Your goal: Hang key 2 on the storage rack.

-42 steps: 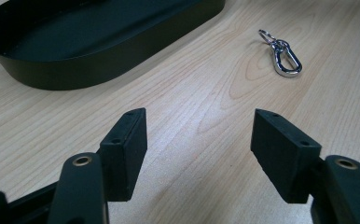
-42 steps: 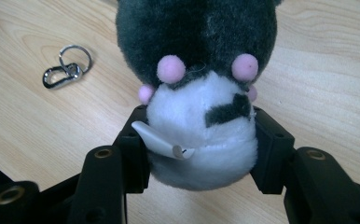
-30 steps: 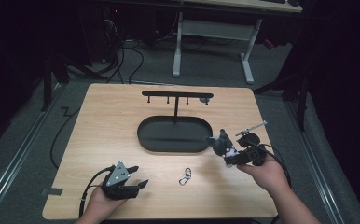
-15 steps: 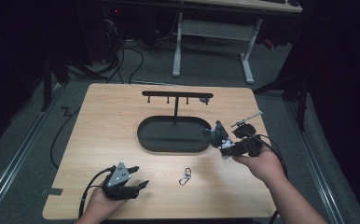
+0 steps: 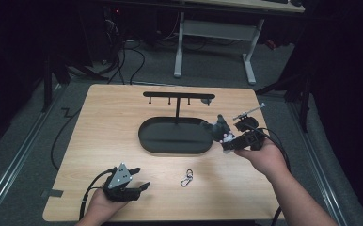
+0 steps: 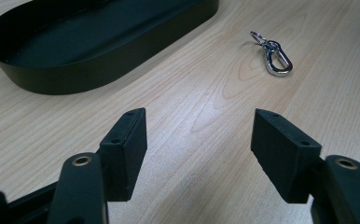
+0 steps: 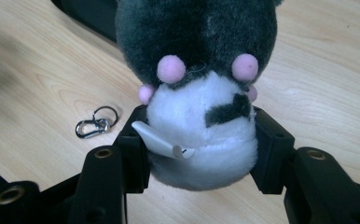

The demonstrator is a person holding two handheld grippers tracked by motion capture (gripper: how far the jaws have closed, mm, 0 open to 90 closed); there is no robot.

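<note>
Nearest, the left tongs (image 5: 131, 187) rest on the tabletop (image 5: 99, 122), jaws apart and empty, facing the metal clip (image 5: 186, 177). Farther off, the right tongs (image 5: 227, 140) clamp a grey-and-white plush toy (image 5: 220, 128) beside the black tray (image 5: 175, 135). Likely a carrying step; next probably lowering it into the tray.

An oval tray (image 5: 175, 141) sits mid-table (image 5: 99, 117), with a hook stand (image 5: 178, 96) rising from its far side. A key clip (image 5: 186, 177) lies on the table in front of the tray. The left gripper (image 5: 139, 181) rests at the near left; the right gripper (image 5: 226, 141) holds a plush toy (image 5: 219, 128) at the tray's right end.
</note>
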